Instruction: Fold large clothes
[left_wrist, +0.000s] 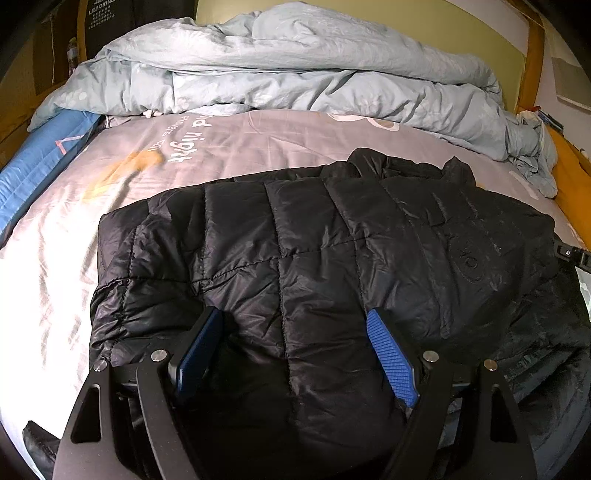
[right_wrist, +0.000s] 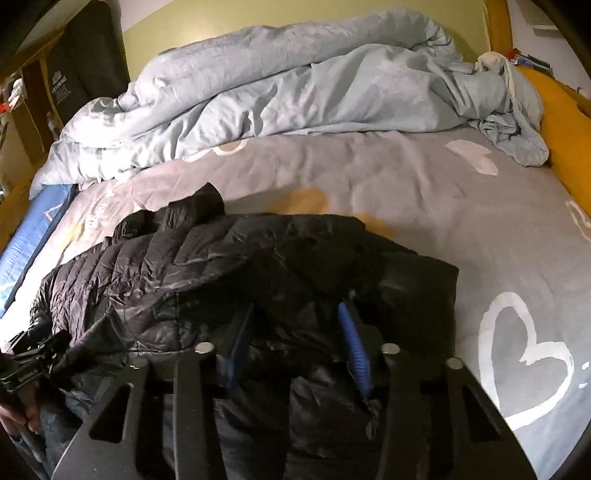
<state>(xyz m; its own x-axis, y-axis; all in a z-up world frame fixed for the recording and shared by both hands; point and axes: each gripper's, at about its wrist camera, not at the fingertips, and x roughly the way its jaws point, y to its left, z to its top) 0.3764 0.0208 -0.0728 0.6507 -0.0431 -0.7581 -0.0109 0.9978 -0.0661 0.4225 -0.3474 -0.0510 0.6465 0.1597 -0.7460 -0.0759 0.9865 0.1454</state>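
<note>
Jacket (left_wrist: 314, 258) partly folded on bed (right_wrist: 424, 192), final fold pending; left gripper (left_wrist: 295, 332) and right gripper (right_wrist: 295, 325) jaws spread over fabric.

1. A black quilted puffer jacket of shiny, crinkled nylon (left_wrist: 314, 240) (right_wrist: 207, 273) lies spread flat on the near half of the bed.
2. Stitched seams divide its padded surface into rectangular panels.
3. The collar end is bunched and rumpled at the far edge, standing slightly above the rest.
4. One side is folded over onto the body, giving a straight outer edge.
5. The near part hangs toward the bed's front edge.
</note>
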